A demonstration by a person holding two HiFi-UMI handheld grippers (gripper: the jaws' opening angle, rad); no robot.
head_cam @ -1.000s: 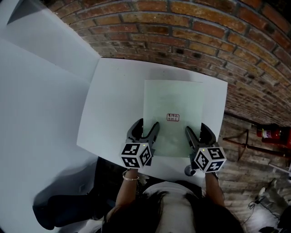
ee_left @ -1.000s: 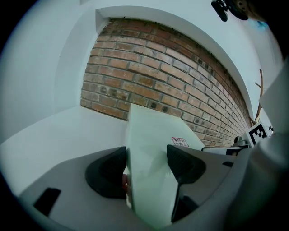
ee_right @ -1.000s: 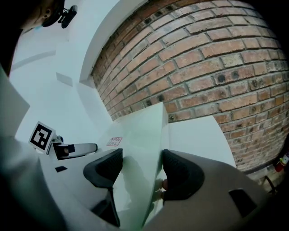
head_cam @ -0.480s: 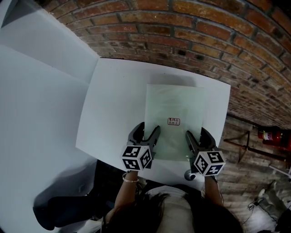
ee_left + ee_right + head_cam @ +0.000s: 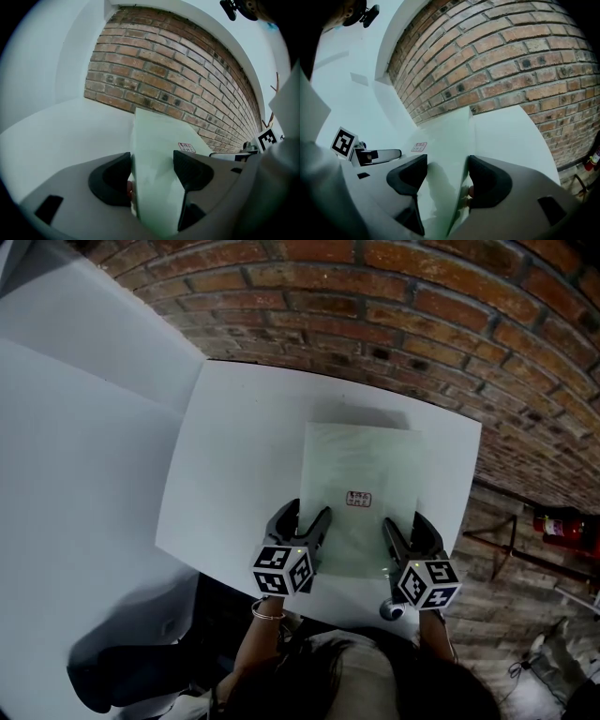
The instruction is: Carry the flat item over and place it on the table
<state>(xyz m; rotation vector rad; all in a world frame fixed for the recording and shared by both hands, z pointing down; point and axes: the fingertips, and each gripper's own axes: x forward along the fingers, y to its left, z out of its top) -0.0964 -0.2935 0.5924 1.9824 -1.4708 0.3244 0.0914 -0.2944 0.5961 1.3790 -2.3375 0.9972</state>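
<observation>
The flat item is a pale green, see-through sheet (image 5: 361,465) with a small label (image 5: 359,499) near its middle. It hangs just over the white table (image 5: 234,465) and casts a shadow along its far edge. My left gripper (image 5: 302,518) is shut on its near left corner and my right gripper (image 5: 412,524) on its near right corner. In the left gripper view the sheet (image 5: 154,150) runs between the black pads (image 5: 112,180). In the right gripper view the sheet (image 5: 445,140) likewise passes between the pads (image 5: 487,180), and the left gripper's marker cube shows at the left.
A brick wall (image 5: 422,315) runs behind the table's far edge. White panels (image 5: 75,427) stand to the left. On the plank floor at the right are a metal frame (image 5: 497,545) and a red fire extinguisher (image 5: 562,521). A round metal fitting (image 5: 389,611) sits under the near table edge.
Both grippers and the sheet have shifted slightly toward me over the table. The grip on the two near corners is unchanged.
</observation>
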